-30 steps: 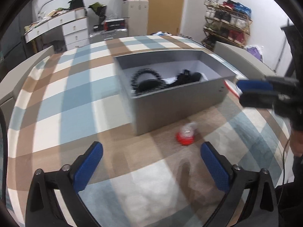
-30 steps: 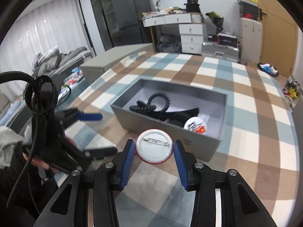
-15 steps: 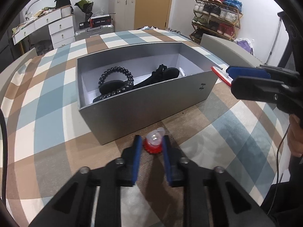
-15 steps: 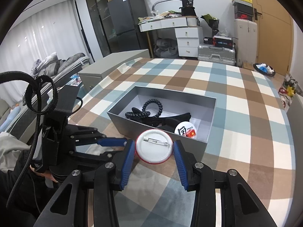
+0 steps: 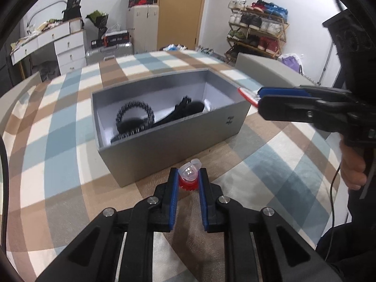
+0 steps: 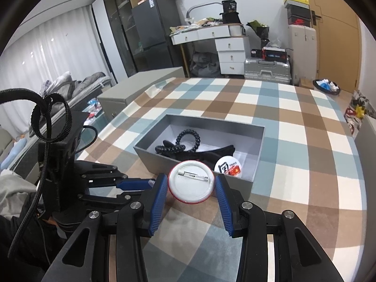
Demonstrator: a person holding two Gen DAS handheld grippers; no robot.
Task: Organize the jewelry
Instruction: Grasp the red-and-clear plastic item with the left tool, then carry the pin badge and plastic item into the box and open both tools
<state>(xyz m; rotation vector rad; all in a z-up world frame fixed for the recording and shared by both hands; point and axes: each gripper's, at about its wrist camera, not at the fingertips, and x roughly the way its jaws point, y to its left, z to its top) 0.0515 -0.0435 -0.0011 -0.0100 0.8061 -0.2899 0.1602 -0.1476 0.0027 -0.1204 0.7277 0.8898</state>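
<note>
Left gripper [image 5: 188,176]: jaws pinched in tight on a small red-and-clear trinket [image 5: 188,175], blue pads pressing it from both sides, the clear top poking out above the tips.
Trinket: sitting low over the checked tablecloth [image 5: 58,141], just in front of the grey box's near wall.
Right gripper [image 6: 191,184]: clamped on a round pin badge [image 6: 191,181], one pad on each edge of it, white back and metal pin facing the camera, red rim showing along the bottom.
Badge: held just short of the grey box [image 6: 258,138], hanging over its near wall in the right wrist view; from the left wrist view it shows edge-on at the gripper tips beside the box's right-hand corner.
Grey box: lid off, standing on the tablecloth about mid-table, white lining inside.
In the box: a black bead bracelet [image 6: 189,141] toward the left, a dark hair clip or strap [image 6: 218,151] lying across the middle, and a second white badge [image 6: 227,168] with red print in the near right corner.
Person: a hand [image 5: 352,169] wraps the right gripper's handle at the edge of the left wrist view; a dark sleeve below it.
Room behind: white drawers, a silver suitcase, a shoe rack, a wooden door.
</note>
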